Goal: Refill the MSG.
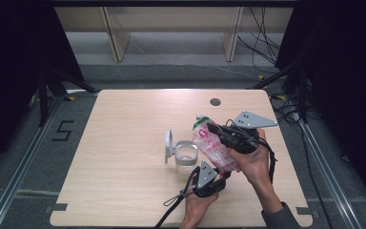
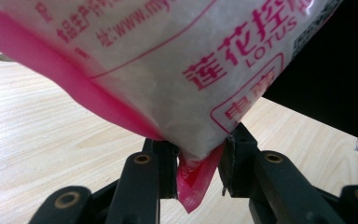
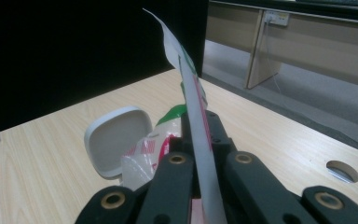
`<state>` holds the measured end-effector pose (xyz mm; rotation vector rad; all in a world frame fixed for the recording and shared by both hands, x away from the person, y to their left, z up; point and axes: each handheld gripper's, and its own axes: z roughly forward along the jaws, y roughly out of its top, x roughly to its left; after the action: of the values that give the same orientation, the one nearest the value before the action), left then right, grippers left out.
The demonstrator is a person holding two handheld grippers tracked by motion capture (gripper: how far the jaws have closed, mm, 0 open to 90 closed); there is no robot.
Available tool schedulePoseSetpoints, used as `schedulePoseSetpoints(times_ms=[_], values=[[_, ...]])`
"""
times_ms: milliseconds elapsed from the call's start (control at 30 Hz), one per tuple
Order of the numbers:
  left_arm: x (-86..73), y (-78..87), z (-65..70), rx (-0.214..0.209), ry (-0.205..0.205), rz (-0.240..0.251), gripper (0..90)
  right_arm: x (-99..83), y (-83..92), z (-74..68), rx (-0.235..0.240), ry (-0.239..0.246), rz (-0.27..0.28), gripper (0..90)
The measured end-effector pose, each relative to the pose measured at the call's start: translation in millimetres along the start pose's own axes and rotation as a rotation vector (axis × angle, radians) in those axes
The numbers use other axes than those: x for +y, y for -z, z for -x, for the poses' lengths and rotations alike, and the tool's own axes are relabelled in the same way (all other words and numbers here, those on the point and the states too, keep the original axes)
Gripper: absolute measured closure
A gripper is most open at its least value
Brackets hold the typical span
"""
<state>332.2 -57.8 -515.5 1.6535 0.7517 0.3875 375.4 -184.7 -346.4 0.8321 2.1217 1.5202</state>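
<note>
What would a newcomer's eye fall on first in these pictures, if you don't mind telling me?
Most striking is the pink-and-white bag held tilted above the right half of the wooden table, the left gripper pinching its bottom corner and the right gripper clamped on its thin top edge. Just left of it stands a clear container with its white lid flipped open.

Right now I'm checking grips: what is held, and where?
Both hold the bag: left gripper pinches its bottom corner, right gripper clamps its top edge.
</note>
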Motion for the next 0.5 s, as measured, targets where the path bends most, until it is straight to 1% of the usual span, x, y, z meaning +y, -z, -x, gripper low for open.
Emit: schedulePoseSetpoints(times_ms=[33,67,100,133,167,200,233,333,367,433,467,500], values=[[-0.1,-0.1,0.1,0.001,0.002,0.004,70.5,0.3,0.0,-0.1,-0.007,0.006,-0.007,90.0],[-0.3,-0.1,0.0,0.0,0.003,0.004,70.5,0.5,-2.0,-0.8,-0.002,0.01,0.006,90.0],[-0.7,-0.6,-0.1,-0.002,0.004,0.008,70.6,1.0,-1.9,-2.1,-0.008,0.009,-0.011,90.0],[-0.9,-0.8,0.0,-0.006,0.005,0.01,70.7,1.2,-3.6,-1.6,-0.006,0.015,-0.01,90.0],[-0.9,-1.0,0.3,-0.007,0.005,0.013,70.9,1.0,-5.2,-0.4,-0.012,0.03,-0.005,90.0],[-0.9,-1.1,0.3,-0.004,0.003,0.016,71.0,0.9,-6.4,-1.5,-0.011,0.008,-0.008,90.0],[-0.8,-1.1,0.0,-0.003,0.002,0.017,71.1,1.4,-7.7,-0.3,-0.006,0.015,-0.009,90.0],[-0.1,-0.2,-2.0,-0.004,0.001,0.023,71.2,2.9,-10.4,-1.7,0.001,0.001,-0.012,90.0],[0.3,0.3,-2.2,-0.001,-0.004,0.026,71.2,3.7,-12.0,-0.6,0.01,0.007,-0.007,90.0],[0.6,0.4,-2.8,0.0,-0.008,0.03,71.2,5.4,-11.5,-2.2,-0.001,0.001,-0.017,90.0],[0.4,0.0,-2.5,0.003,-0.003,0.035,71.2,5.8,-12.6,-1.9,0.002,0.012,-0.016,90.0],[0.4,0.0,-2.5,0.0,-0.001,0.034,71.3,5.8,-14.2,-3.4,0.005,0.005,-0.008,90.0]])
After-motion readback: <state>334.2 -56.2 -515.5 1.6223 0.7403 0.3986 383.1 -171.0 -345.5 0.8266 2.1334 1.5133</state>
